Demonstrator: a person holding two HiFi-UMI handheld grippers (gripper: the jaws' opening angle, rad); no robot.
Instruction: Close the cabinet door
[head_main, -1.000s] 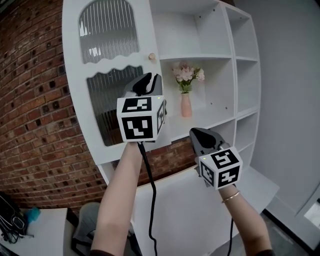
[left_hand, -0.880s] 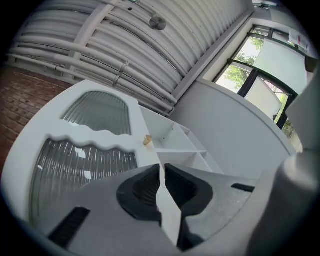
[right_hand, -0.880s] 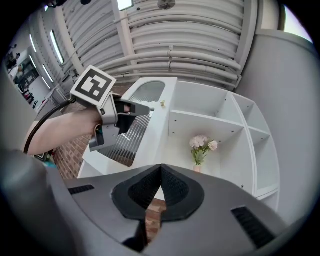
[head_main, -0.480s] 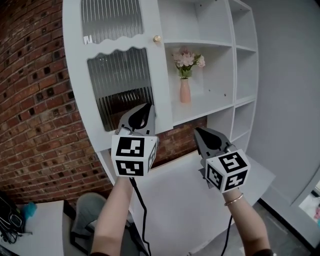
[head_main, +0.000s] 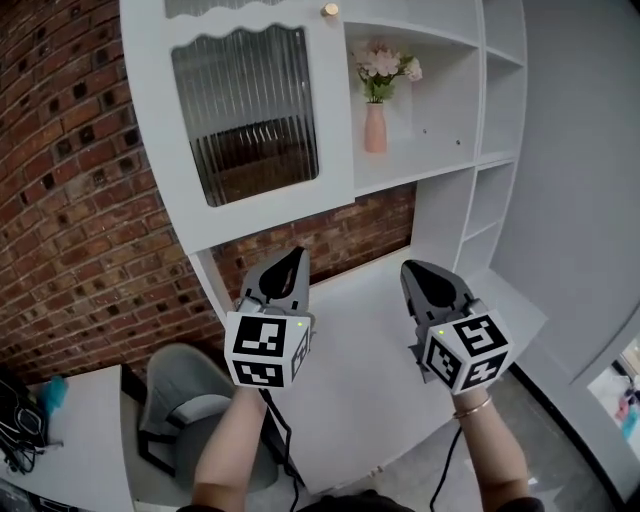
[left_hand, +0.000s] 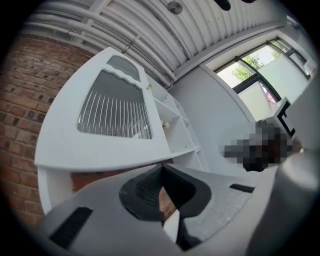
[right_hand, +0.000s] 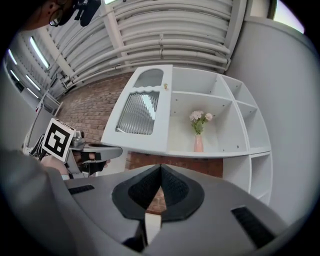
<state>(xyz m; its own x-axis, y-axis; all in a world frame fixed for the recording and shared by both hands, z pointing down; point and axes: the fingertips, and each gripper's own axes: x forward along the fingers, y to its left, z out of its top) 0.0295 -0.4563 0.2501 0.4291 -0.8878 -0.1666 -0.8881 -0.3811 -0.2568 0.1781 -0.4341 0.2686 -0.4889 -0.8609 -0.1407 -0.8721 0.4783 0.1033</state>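
Head view: the cabinet door w/ the ribbed glass sits over the left column of the white cabinet. Its knob edge is right up against the shelf bay w/ the pink vase. Looks shut to me, tho from this angle I can't rule out a thin gap. The left gripper and right gripper both hang low, well apart from the door, touching nothing.

Left gripper view: jaws pressed together, nothing btw them, just a bit of brick wall past the pads. The door is up above and its front looks in line w/ the cabinet frame.

Right gripper view: jaws together here too, empty. The door shows nearly front-on, the knob edge meets the shelf divider, and I see no dark gap.

So imo the step now is basically confirm it's seated and stay clear. If it does need a last nudge:
- use closed tips on the white frame near the knob side, not the glass
- push straight in, farthest from the hinge, so it takes less force
- go slow so it doesn't bounce back
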